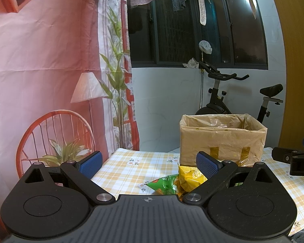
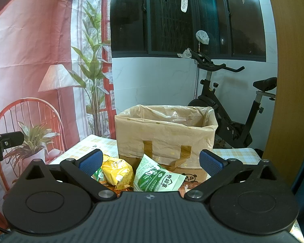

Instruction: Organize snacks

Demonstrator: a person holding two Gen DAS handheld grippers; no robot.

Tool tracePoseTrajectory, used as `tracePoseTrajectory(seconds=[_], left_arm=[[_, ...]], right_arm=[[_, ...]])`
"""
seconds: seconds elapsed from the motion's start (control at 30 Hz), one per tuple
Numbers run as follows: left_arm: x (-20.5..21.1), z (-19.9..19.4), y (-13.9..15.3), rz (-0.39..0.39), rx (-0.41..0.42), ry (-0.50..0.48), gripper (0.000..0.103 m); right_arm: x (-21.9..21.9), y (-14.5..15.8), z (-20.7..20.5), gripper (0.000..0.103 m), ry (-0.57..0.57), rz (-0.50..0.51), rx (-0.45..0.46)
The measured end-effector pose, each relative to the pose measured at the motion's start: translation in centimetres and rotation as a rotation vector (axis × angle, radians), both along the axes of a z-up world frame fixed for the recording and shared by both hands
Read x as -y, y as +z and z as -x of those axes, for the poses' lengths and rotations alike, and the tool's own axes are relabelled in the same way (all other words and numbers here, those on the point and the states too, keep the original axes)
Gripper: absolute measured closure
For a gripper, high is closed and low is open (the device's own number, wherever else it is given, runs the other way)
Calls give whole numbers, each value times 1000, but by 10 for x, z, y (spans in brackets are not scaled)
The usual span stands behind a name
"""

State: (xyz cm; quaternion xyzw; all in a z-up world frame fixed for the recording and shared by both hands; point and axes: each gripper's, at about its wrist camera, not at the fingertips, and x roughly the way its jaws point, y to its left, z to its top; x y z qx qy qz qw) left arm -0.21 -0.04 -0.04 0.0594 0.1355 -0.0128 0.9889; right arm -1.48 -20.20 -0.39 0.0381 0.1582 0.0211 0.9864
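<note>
From your left wrist camera, your left gripper [image 1: 149, 163] hangs wide open with nothing between its blue pads, above the yellow-checked tablecloth [image 1: 123, 170]. A green foil snack packet [image 1: 164, 184] and a yellow crinkled snack bag [image 1: 189, 177] lie on the cloth just in front of the cardboard box lined with a tan plastic bag [image 1: 223, 141]. The box's floor is hidden, so you cannot tell whether anything is in it yet.

From your right wrist camera, your right gripper [image 2: 151, 162] is likewise spread wide and empty. Below it lie the yellow bag, a white-and-green printed snack pouch [image 2: 158, 177] and a sliver of the green packet, all outside the box. Judging by this, at least three snacks are left to move.
</note>
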Motion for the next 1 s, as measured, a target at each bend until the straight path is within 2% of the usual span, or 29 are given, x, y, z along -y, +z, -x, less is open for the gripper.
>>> tracePoseTrajectory(seconds=[0.57, 0.7, 0.83, 1.0], left_arm=[[-4, -15, -5, 14, -18, 21, 3], [-6, -31, -7, 5, -20, 39, 3], [-10, -49, -12, 13, -29, 56, 3], [-9, -69, -27, 33, -52, 61, 3]], right_arm=[[3, -6, -6, 0, 10, -22, 0], [5, -7, -11, 0, 50, -36, 41], [1, -8, -22, 0, 86, 12, 106], [-1, -9, -50, 0, 80, 47, 138]])
